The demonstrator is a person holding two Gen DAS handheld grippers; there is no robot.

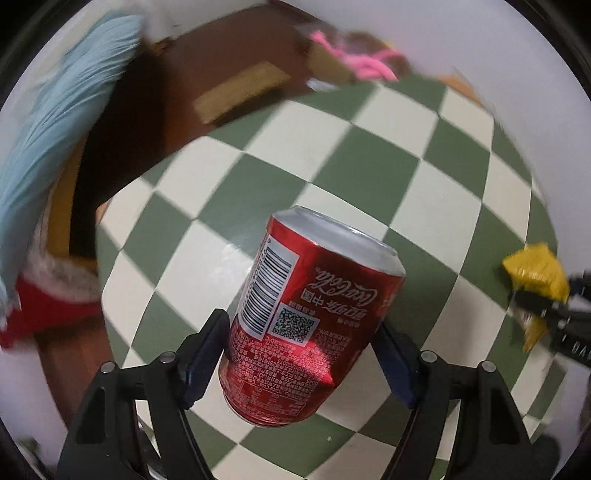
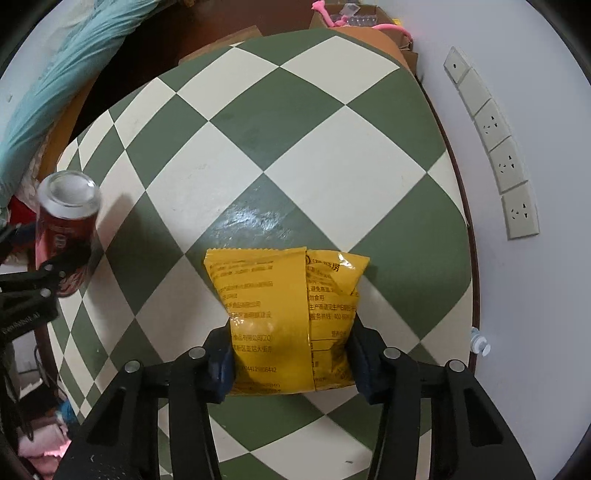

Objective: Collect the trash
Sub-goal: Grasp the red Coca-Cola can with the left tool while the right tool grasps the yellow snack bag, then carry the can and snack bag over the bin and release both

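A dented red cola can [image 1: 310, 314] sits tilted between the pads of my left gripper [image 1: 299, 325], which is shut on it above the green-and-cream checkered table [image 1: 332, 155]. My right gripper [image 2: 291, 332] is shut on a yellow snack bag [image 2: 273, 317], squeezing its lower half over the table [image 2: 332, 147]. In the right wrist view the can [image 2: 66, 229] and the left gripper [image 2: 37, 280] show at the far left. In the left wrist view the bag [image 1: 535, 273] appears at the right edge.
A light blue cloth [image 2: 62, 62] and red fabric [image 1: 44, 306] lie off the table's left side. A cardboard box with a pink item [image 2: 354, 18] stands beyond the far edge. Wall sockets [image 2: 495, 147] line the wall on the right.
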